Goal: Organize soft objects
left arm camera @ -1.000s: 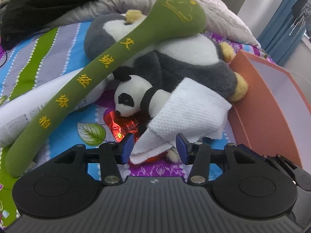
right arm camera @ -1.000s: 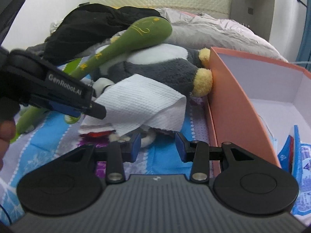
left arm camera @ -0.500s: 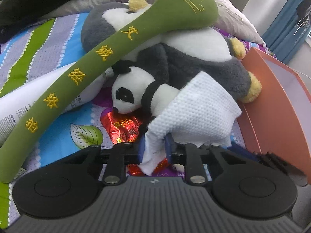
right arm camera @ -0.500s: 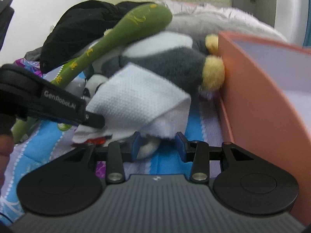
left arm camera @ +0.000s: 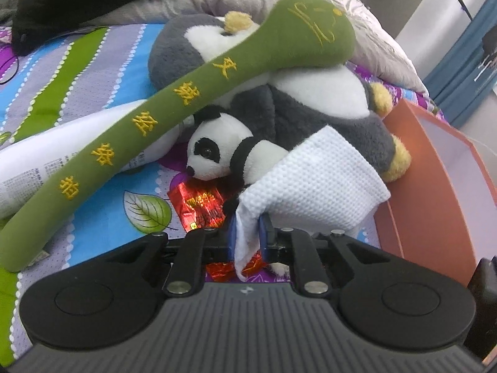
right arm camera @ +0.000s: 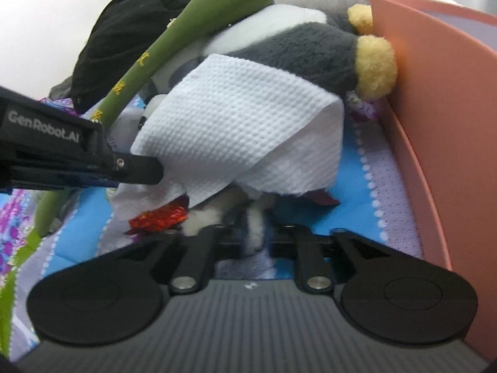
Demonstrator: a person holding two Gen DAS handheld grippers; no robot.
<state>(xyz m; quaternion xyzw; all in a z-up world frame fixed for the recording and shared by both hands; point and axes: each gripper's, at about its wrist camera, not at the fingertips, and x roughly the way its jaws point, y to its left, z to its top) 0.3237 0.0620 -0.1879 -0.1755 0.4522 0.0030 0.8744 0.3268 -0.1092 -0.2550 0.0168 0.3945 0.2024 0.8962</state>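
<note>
White towel, draped over the panda plush just ahead of both grippers, pinched at its hanging corner by the just-closed left gripper for lifting, while the right gripper, jaws just closed, clamps the plush's furry limb beside the orange box.

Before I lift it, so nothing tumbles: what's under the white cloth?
The white cloth drapes over the small panda plush, whose head shows while its body is covered. A red foil packet pokes out below. Anything else underneath is hidden.
</note>
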